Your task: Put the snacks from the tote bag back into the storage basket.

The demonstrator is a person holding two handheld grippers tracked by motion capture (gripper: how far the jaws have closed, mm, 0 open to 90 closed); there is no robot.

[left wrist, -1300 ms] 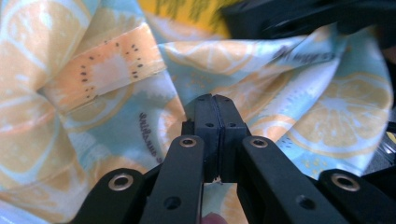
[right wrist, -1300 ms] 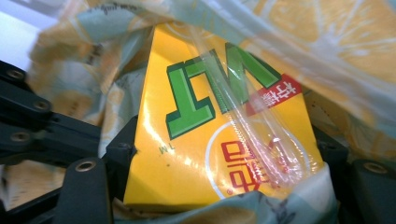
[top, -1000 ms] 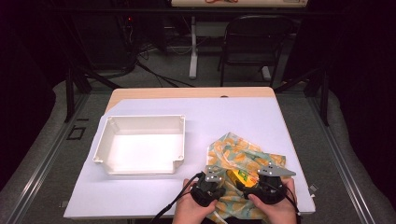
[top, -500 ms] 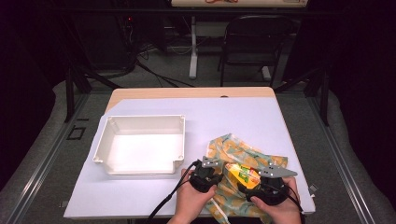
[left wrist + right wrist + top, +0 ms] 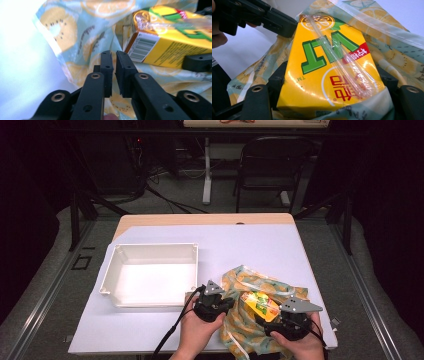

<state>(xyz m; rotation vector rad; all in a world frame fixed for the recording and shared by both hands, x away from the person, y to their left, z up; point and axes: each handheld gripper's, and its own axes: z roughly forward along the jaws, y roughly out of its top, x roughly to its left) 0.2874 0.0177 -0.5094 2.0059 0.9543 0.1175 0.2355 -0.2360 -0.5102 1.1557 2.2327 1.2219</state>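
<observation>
Left gripper: your left gripper (image 5: 216, 304) sits near the front edge of the table, at the left edge of the fruit-print bag (image 5: 260, 317).
Left fingers: in the left gripper view your two black pads (image 5: 107, 65) stand almost together, with only a thin slit between them. They lie low over the bag's cloth; whether a fold is pinched in that slit cannot be told.
Right gripper: your right gripper (image 5: 282, 320) is at the bag's right front part, with its grey three-cornered plate (image 5: 299, 306) on top.
Right fingers: in the right gripper view your jaws stand wide apart, one on each long side of the yellow juice carton (image 5: 329, 72), clamped on it. The bag's cloth laps over the carton's near right corner.
Juice carton: it lies flat, printed face up, with a wrapped straw (image 5: 337, 55) running slantwise across that face. In the high view it (image 5: 260, 304) sits amid the bag, between your two grippers.
Bag: it lies crumpled on the white table cover (image 5: 250, 247), at the front right, printed with orange and kiwi slices.
Left gripper tip by the carton: in the right gripper view it (image 5: 280, 23) is just beside the carton's far left corner.
White tray: the tray (image 5: 107, 272) stands left of the bag and just beyond your left gripper.
</observation>
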